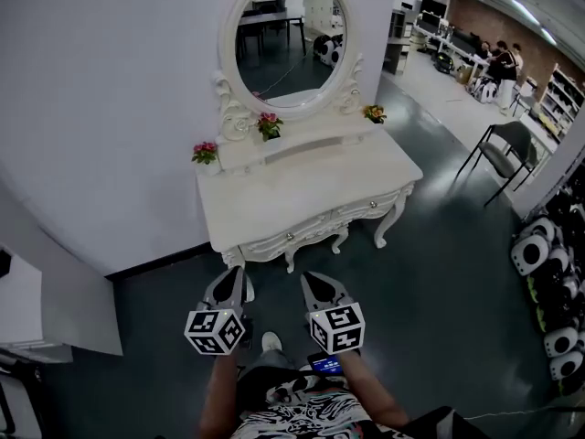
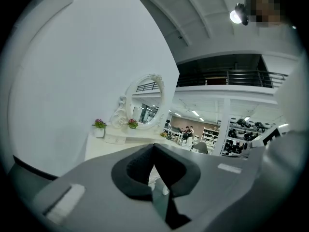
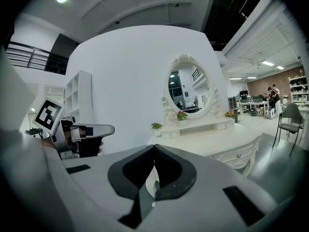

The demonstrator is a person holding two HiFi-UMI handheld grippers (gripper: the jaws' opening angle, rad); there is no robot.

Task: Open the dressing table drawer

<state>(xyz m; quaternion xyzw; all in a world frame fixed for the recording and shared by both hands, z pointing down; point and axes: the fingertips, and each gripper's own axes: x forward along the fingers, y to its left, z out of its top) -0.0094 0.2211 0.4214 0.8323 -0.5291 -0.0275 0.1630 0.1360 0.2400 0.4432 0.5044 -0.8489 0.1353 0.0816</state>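
Observation:
The white dressing table (image 1: 302, 186) stands against the wall ahead of me, with an oval mirror (image 1: 285, 35) on top. Its drawer front (image 1: 320, 225) faces me, closed, with small knobs (image 1: 290, 236) along it. Both grippers hover over the dark floor a short way in front of the table, touching nothing. My left gripper (image 1: 236, 274) is shut and empty, its tips meeting in the left gripper view (image 2: 153, 145). My right gripper (image 1: 316, 280) is also shut and empty (image 3: 154, 146). In the right gripper view the drawer (image 3: 237, 156) lies ahead to the right.
Three small flower pots (image 1: 205, 152) sit on the table's raised shelf. A black chair (image 1: 507, 149) stands to the right, and white-and-black machines (image 1: 548, 282) line the right edge. A white cabinet (image 1: 27, 309) is at the left. People sit at a far desk (image 1: 498, 62).

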